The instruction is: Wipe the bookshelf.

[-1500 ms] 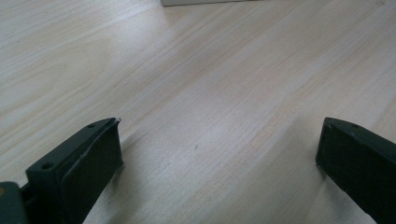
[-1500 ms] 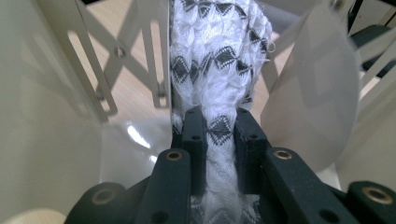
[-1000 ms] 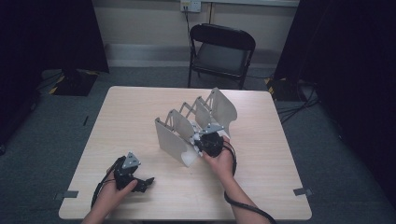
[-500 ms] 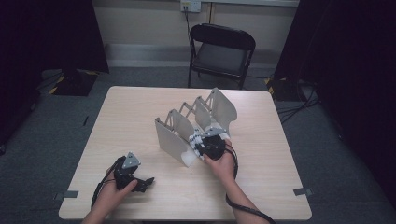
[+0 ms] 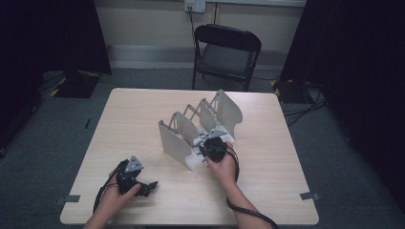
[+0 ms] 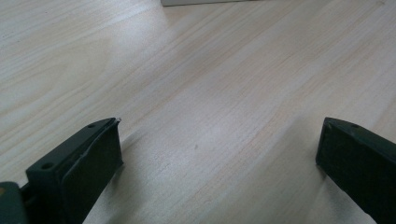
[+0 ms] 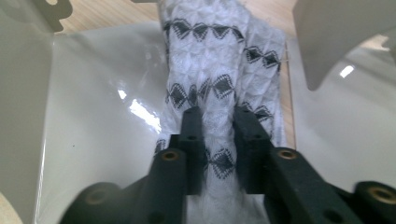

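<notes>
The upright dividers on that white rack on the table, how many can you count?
4 on the rack: nearest divider at its front-left end, second behind it, third farther back, largest at the far end. The right gripper may hide a part.

Cloth (image 7: pixel 219 79) in rack (image 5: pixel 200 129) slot, rack mid-table (image 5: pixel 143 109), chair (image 5: pixel 227 50) behind

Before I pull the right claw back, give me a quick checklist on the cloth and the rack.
1. Right claw pinching the white cloth with black diamonds: ok, and its jaws have just been closing on it.
2. Cloth lying between two dividers of the grey rack: ok.
3. Cloth free of the divider edges: cannot tell.
4. Left claw open and empty above the table: ok.
5. Left claw well apart from the rack: ok.
</notes>
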